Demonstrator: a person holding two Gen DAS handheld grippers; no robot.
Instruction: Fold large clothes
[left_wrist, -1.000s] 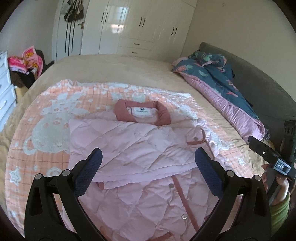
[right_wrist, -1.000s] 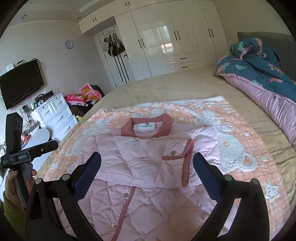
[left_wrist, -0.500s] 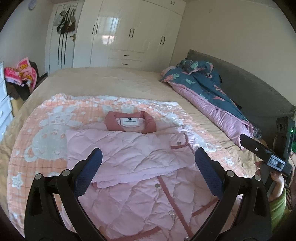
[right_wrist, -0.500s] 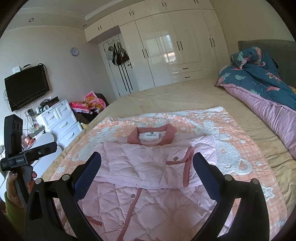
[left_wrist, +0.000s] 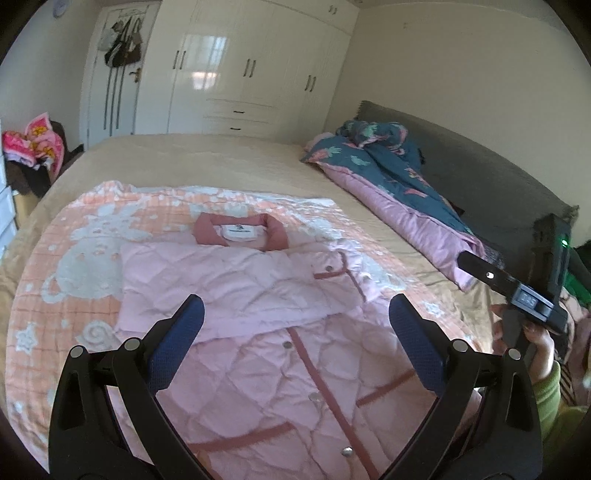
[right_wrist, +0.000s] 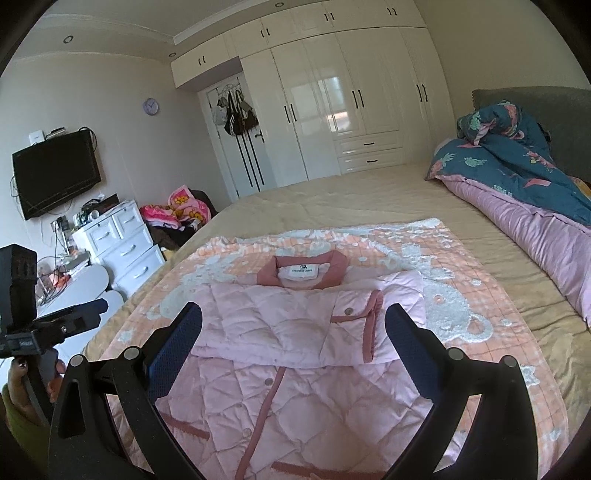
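A pink quilted jacket (left_wrist: 258, 295) (right_wrist: 291, 332) with darker pink trim lies flat on an orange patterned blanket (left_wrist: 74, 266) (right_wrist: 480, 332), collar at the far end, both sleeves folded across its chest. My left gripper (left_wrist: 295, 325) hangs open above the jacket's lower half, holding nothing. My right gripper (right_wrist: 293, 328) is also open and empty over the same area. Each gripper shows at the edge of the other's view, held by a hand (left_wrist: 535, 343) (right_wrist: 18, 391).
A rolled blue and pink duvet (left_wrist: 399, 192) (right_wrist: 528, 199) lies along the bed's right side by a grey headboard (left_wrist: 498, 184). White wardrobes (right_wrist: 351, 110) stand behind. A white drawer unit (right_wrist: 122, 243) and a wall television (right_wrist: 55, 173) are to the left.
Both grippers have risen and pulled back from the jacket, so more of its lower part and the room shows. The jacket itself has not moved.
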